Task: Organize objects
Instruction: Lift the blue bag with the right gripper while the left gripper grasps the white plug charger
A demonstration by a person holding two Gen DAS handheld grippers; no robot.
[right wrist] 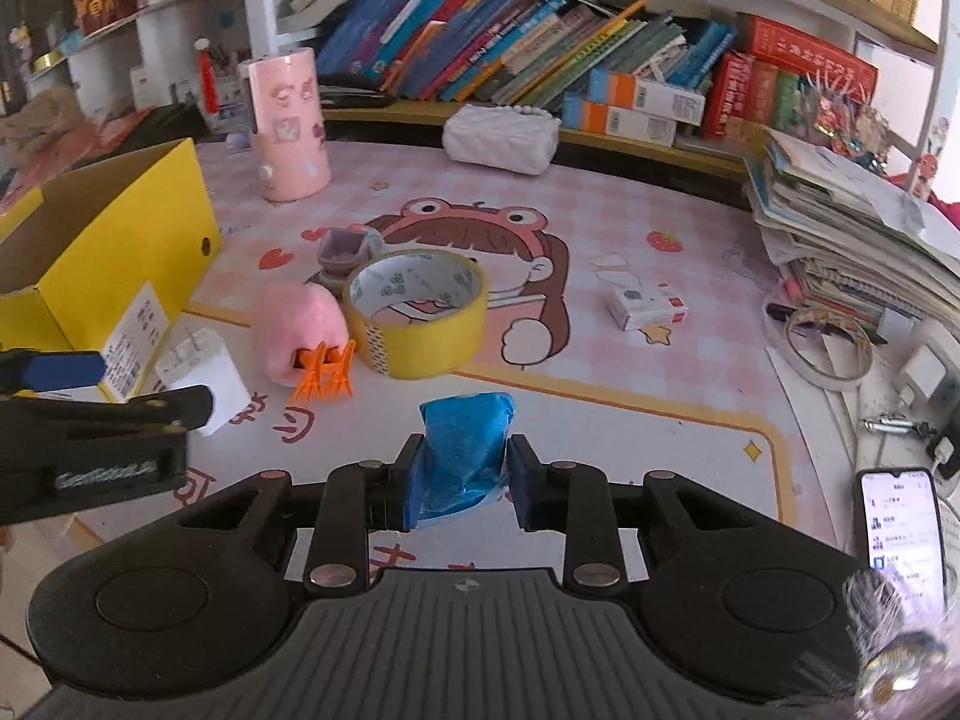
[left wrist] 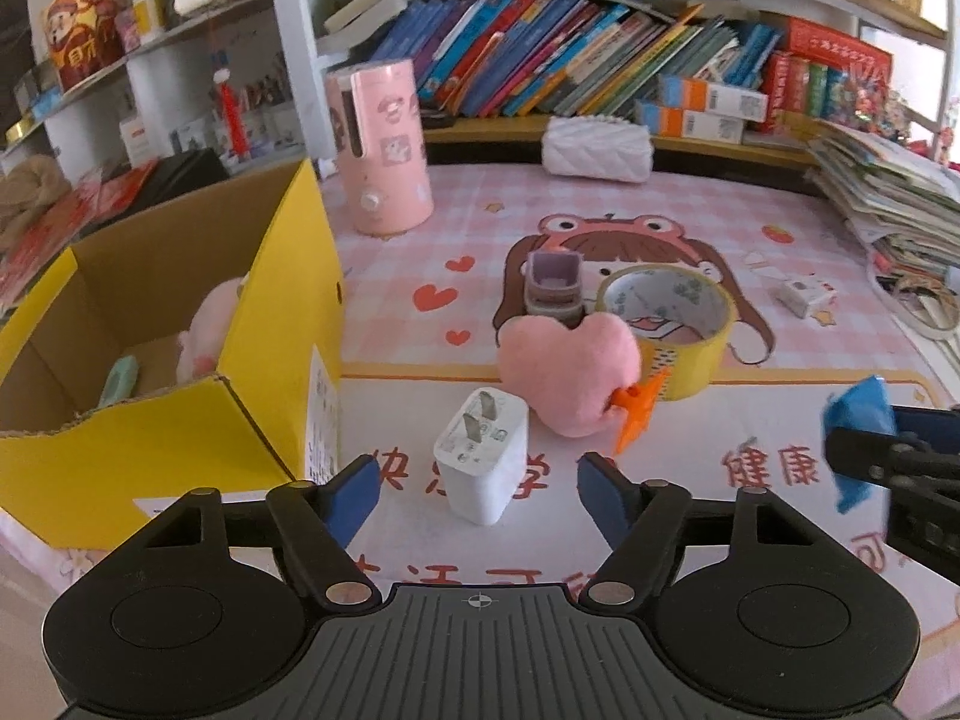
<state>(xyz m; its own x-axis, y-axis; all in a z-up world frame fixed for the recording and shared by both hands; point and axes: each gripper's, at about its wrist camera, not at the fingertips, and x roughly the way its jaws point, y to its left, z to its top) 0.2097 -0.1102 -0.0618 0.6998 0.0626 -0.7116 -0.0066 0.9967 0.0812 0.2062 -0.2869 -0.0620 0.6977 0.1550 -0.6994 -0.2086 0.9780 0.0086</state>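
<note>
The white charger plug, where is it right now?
The white charger plug stands on the mat between the left gripper's open fingers, beside the yellow box.

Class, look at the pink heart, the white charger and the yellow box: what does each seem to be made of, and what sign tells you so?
Pink heart: soft plush fabric, judging by its fuzzy, matte, rounded surface.
White charger: hard smooth plastic with a slight sheen; its two prongs look like metal.
Yellow box: cardboard, with a brown inside and a rough corrugated edge, yellow-coated outside.
</note>
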